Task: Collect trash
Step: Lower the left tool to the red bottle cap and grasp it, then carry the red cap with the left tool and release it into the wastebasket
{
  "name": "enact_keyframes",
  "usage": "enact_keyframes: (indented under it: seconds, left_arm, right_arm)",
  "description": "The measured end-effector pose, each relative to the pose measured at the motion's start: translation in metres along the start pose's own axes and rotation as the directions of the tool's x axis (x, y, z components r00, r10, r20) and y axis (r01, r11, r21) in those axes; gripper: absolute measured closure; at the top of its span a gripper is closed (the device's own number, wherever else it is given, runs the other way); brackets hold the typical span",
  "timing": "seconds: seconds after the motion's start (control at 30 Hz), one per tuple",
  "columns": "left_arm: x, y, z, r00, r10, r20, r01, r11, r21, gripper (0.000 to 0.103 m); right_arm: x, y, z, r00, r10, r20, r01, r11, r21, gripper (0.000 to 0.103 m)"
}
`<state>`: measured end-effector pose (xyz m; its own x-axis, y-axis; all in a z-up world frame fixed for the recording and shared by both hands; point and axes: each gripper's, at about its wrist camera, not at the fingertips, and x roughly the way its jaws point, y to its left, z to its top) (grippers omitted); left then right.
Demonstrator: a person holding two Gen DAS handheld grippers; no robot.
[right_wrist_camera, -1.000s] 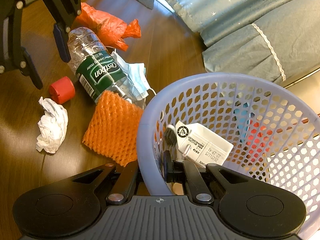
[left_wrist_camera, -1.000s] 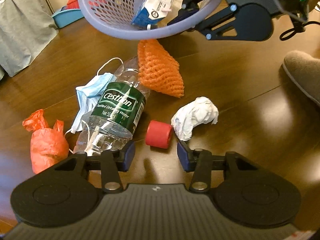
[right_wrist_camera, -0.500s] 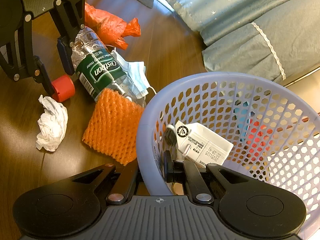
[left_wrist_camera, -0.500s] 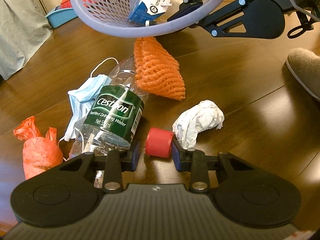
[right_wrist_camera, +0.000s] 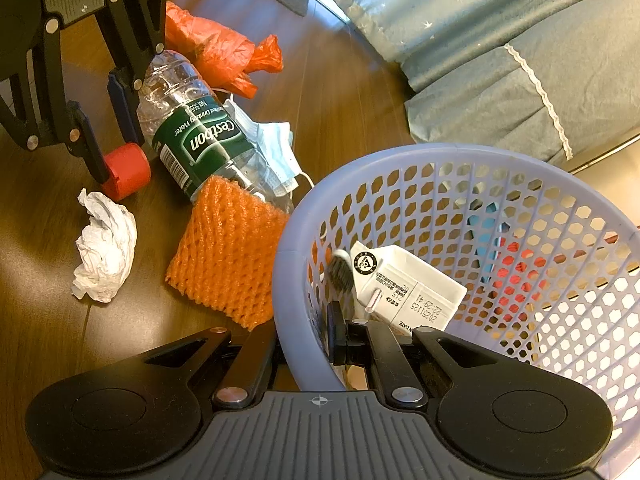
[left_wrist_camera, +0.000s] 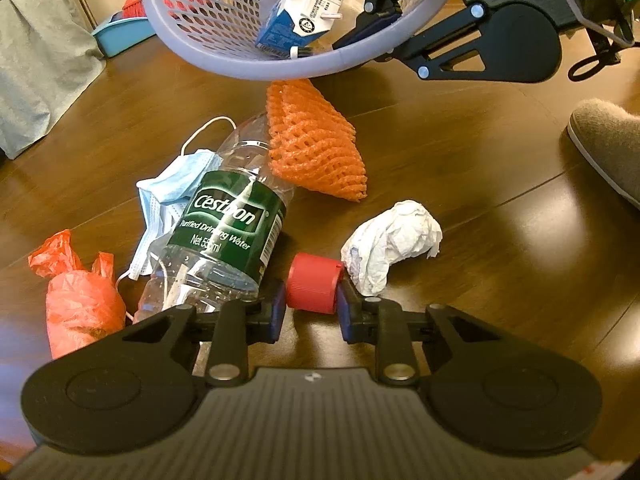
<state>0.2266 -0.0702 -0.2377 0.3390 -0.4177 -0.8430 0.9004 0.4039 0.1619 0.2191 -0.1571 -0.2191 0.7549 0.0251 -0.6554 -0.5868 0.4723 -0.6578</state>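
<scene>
A red bottle cap [left_wrist_camera: 314, 282] lies on the dark wooden floor, and my left gripper [left_wrist_camera: 312, 312] is shut on it, a blue pad pressed against each side. Beside it lie a clear Cestbon bottle [left_wrist_camera: 228, 224], a blue face mask [left_wrist_camera: 172, 188], an orange foam net [left_wrist_camera: 316, 152], a crumpled white tissue [left_wrist_camera: 392, 240] and an orange plastic bag [left_wrist_camera: 80, 304]. My right gripper [right_wrist_camera: 306, 332] is shut on the near rim of the lavender mesh basket [right_wrist_camera: 280, 248], tilted above the floor. Inside it lies a milk carton [right_wrist_camera: 408, 292].
A grey slipper [left_wrist_camera: 608, 140] rests at the right edge of the left wrist view. Grey-blue fabric [right_wrist_camera: 500, 40] hangs behind the basket, and a teal tray [left_wrist_camera: 120, 36] sits beyond it. Bare floor [left_wrist_camera: 500, 272] spreads to the right of the tissue.
My left gripper moved forward over the red cap and closed its fingers onto it. The basket in my right gripper stayed nearly still.
</scene>
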Motion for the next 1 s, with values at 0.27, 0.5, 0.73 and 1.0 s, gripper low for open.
enact_keyframes:
  seconds: [0.27, 0.5, 0.73, 1.0]
  left_arm:
    - [-0.021, 0.003, -0.006, 1.0, 0.002, 0.027, -0.001, 0.999, -0.034, 0.081]
    - [-0.043, 0.008, -0.006, 0.998, 0.001, 0.066, 0.004, 0.997, -0.082, 0.081]
    - [-0.063, 0.017, 0.007, 0.992, 0.012, 0.124, 0.003, 0.992, -0.124, 0.081]
    - [-0.078, 0.03, 0.027, 0.983, 0.035, 0.179, -0.004, 0.986, -0.169, 0.081]
  right_arm:
    - [0.0, 0.001, -0.001, 1.0, 0.001, -0.001, -0.001, 1.0, 0.001, 0.1]
    - [0.0, 0.002, -0.001, 1.0, 0.001, -0.003, -0.001, 1.0, -0.002, 0.1]
    - [0.0, 0.002, -0.002, 1.0, 0.002, -0.004, -0.002, 1.0, 0.004, 0.1]
    - [0.0, 0.001, 0.0, 1.0, 0.006, -0.006, -0.006, 1.0, -0.001, 0.1]
